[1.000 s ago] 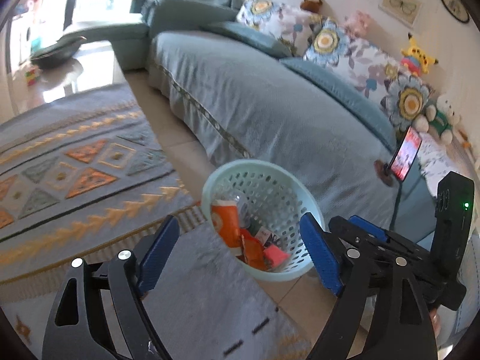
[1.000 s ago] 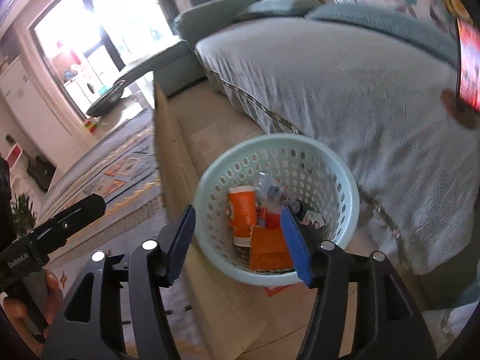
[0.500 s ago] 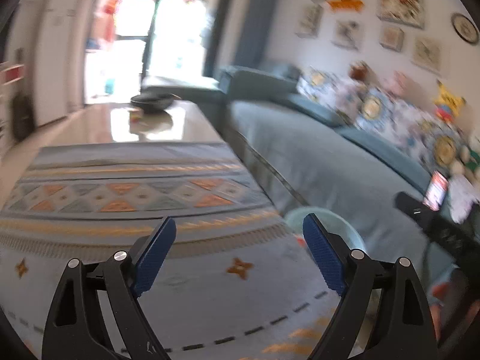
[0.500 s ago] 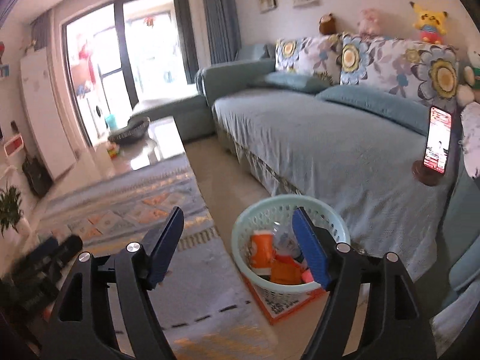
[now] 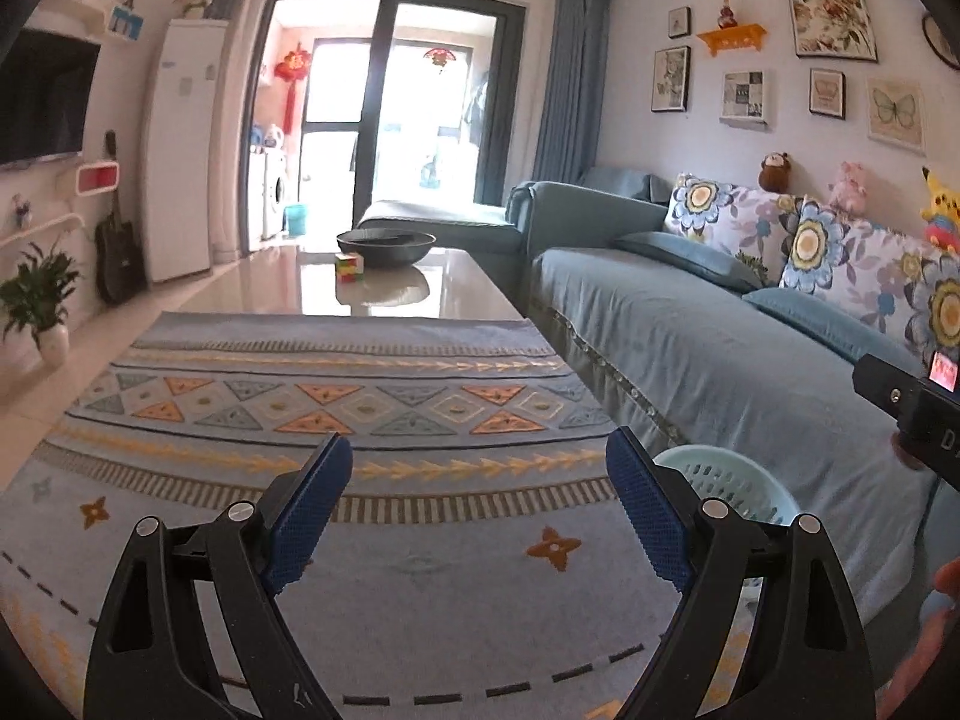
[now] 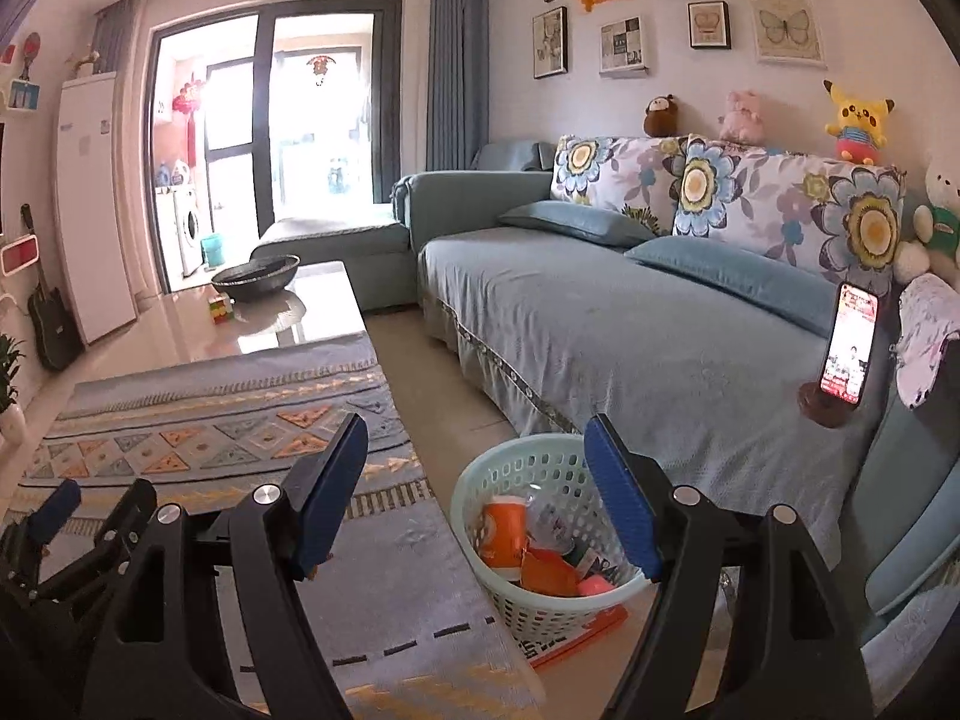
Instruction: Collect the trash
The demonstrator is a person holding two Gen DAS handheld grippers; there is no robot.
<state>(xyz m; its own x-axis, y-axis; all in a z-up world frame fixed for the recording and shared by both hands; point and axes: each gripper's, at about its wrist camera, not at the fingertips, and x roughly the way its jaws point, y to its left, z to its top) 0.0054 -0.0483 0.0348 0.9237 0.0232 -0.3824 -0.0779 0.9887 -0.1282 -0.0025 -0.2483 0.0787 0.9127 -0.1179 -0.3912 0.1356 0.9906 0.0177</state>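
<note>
Left wrist view: left tool [image 5: 477, 501] with its blue pads spread apart, nothing between them, above the patterned cloth [image 5: 336, 396] on the worktop [image 5: 408, 294]. Pale green trash basket [image 5: 729, 483] low on the floor between worktop and sofa [image 5: 690, 336], partly hidden behind the right finger. Dark bowl [image 5: 386, 246] and colour cube [image 5: 349, 267] at the worktop's far end.

Right wrist view: right tool [image 6: 474, 492] also apart and empty; its jaws have just been opening. Basket [image 6: 480, 483] stands on the floor beside the worktop's edge, holding an orange cup [image 6: 503, 531] and wrappers [image 6: 549, 570]. Left tool [image 6: 54, 510] visible at lower left. Phone [image 6: 849, 348] propped upright on the sofa.
</note>
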